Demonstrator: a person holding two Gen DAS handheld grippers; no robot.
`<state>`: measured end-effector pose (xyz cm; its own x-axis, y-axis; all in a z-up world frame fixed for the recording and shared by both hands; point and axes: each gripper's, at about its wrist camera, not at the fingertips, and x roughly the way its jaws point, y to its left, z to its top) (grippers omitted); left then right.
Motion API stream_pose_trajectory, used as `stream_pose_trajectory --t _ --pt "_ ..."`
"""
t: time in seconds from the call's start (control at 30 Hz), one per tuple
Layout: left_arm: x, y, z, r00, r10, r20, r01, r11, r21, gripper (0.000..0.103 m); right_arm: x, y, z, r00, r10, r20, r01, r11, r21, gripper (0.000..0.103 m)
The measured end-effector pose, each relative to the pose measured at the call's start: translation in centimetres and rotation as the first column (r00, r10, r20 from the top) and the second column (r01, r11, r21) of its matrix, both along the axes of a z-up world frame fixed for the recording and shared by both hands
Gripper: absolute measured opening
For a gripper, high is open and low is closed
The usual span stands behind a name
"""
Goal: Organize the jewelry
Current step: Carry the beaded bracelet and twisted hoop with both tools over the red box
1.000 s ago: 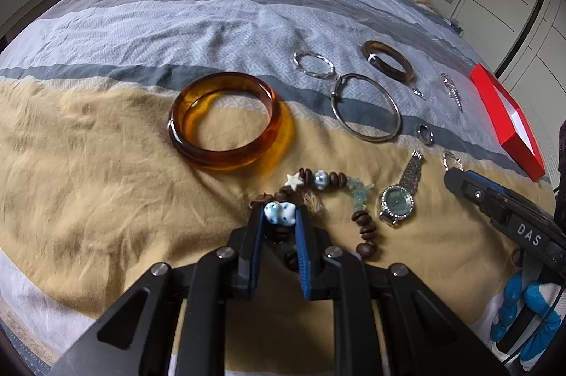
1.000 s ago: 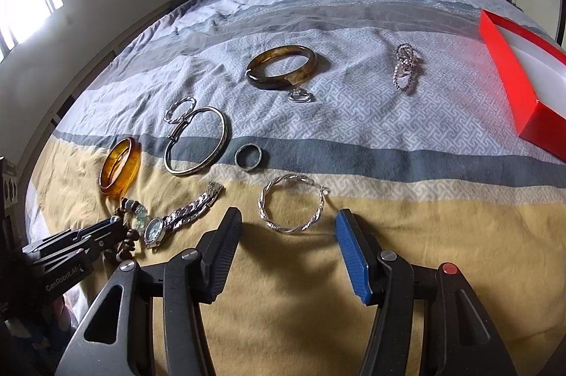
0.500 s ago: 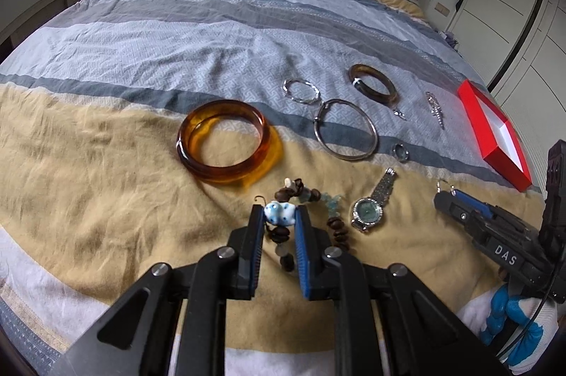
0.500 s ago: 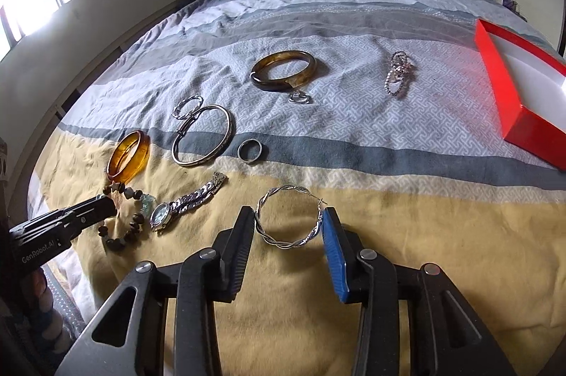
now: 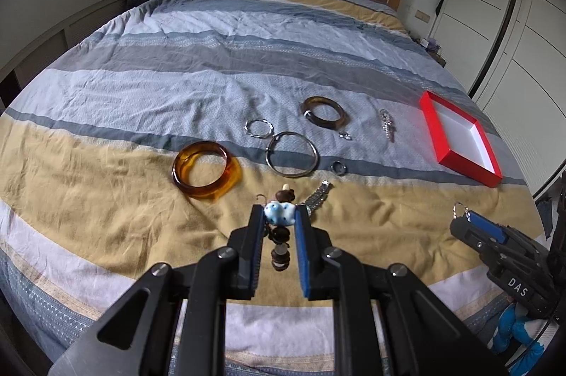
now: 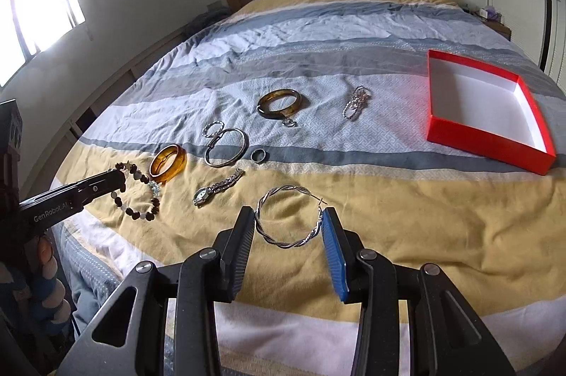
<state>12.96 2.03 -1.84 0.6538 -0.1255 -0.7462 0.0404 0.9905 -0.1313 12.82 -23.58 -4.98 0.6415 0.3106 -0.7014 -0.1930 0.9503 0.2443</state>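
Both grippers are now carrying jewelry clear of the bedspread, where a second ago each piece was lying flat.

Through the left wrist camera, the left gripper is clamping the blue spotted bead of the beaded bracelet, and the brown beads are dangling between its jaws in the air. The amber bangle, silver bangle and watch are still lying on the cover, and the red box is waiting empty off to the right.

Through the right wrist camera, the right gripper, which was standing wide a second ago, is pinching the twisted silver hoop across its width and holding it above the yellow stripe. The red box is sitting ahead and to the right. Judging by this, two pickups are done and both pieces are probably heading for the box.
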Motion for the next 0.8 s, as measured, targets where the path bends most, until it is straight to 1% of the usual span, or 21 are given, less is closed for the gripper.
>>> stream_pose_trajectory --t 0.23,0.47,0.63,0.8 --pt "-2.3 -3.5 2.8 0.997 -0.059 0.050 0.058 0.998 0.029 0.016 -3.2 -2.7 2.5 0.999 -0.045 0.031 0.045 0.999 -0.002 0.039" --pt "-3.1 -6.9 4.9 0.989 -0.127 0.075 0.124 0.991 0.047 0.016 -5.2 -5.8 4.9 0.993 -0.095 0.068 0.096 0.995 -0.006 0.039" --pt "-2.1 -9.7 5.8 0.982 -0.170 0.083 0.166 0.985 0.053 0.016 -5.1 -8.1 5.9 0.990 -0.114 0.085 0.116 0.993 -0.021 0.039" --pt "0.9 -13.6 6.2 0.971 -0.225 0.082 0.221 0.974 0.051 0.016 -3.3 -11.2 6.4 0.985 -0.142 0.098 0.146 0.989 -0.038 0.039"
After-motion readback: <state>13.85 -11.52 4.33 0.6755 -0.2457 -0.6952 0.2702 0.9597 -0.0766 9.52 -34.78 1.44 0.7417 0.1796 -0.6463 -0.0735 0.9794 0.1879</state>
